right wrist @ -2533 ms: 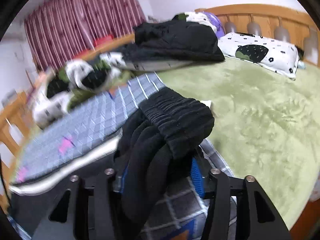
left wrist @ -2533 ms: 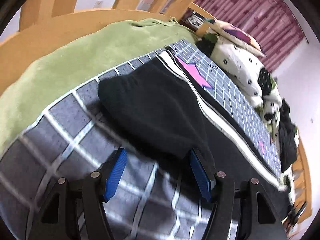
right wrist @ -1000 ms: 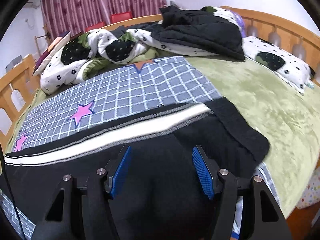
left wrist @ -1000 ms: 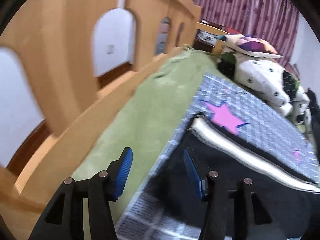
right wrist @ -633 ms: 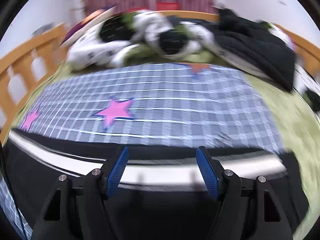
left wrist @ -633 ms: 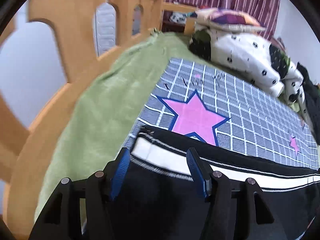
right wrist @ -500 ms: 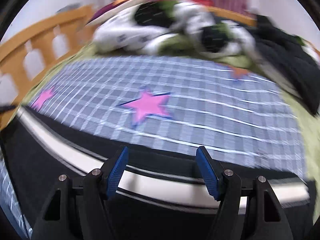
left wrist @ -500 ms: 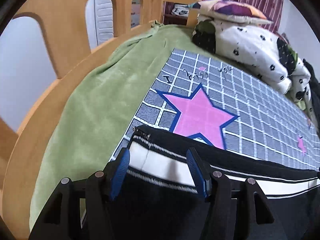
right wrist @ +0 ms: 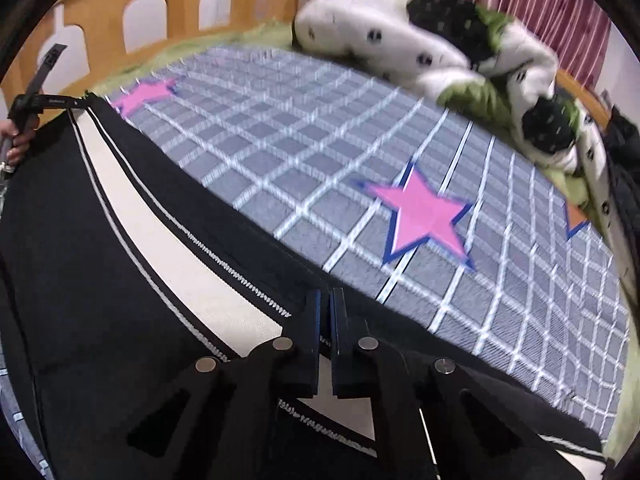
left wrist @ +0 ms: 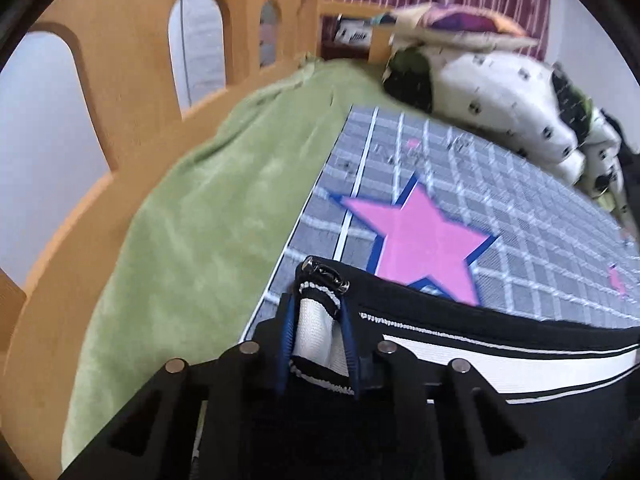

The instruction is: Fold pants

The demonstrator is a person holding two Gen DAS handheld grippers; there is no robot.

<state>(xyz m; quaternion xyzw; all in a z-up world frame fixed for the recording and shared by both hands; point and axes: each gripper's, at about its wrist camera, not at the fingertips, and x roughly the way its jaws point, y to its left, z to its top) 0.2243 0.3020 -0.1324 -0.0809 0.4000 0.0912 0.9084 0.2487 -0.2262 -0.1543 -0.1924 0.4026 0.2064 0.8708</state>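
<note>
Pants (left wrist: 500, 360): both grips set on the striped side edge, fold itself not started by the look of it.
Left gripper (left wrist: 318, 344) has its fingers nearly closed, pinching the hem end of the white side stripe (left wrist: 316, 332), bunched upright between the blue pads, near the footboard (left wrist: 120, 80) end of the bed. From there the black pants run along the near edge of the bed, lying over the grey checked blanket (right wrist: 360, 160) with pink stars, green blanket (left wrist: 200, 220) beyond it. Right gripper (right wrist: 325, 344) sits mid-length, fingers closed to a thin slit on the same stripe edge; fabric between them looks thin, grip likely but hard to confirm. Judgement: garment is laid out long and flat-ish, pickup done. Left to do: bring one end over the other, flatten, probably fold again.
</note>
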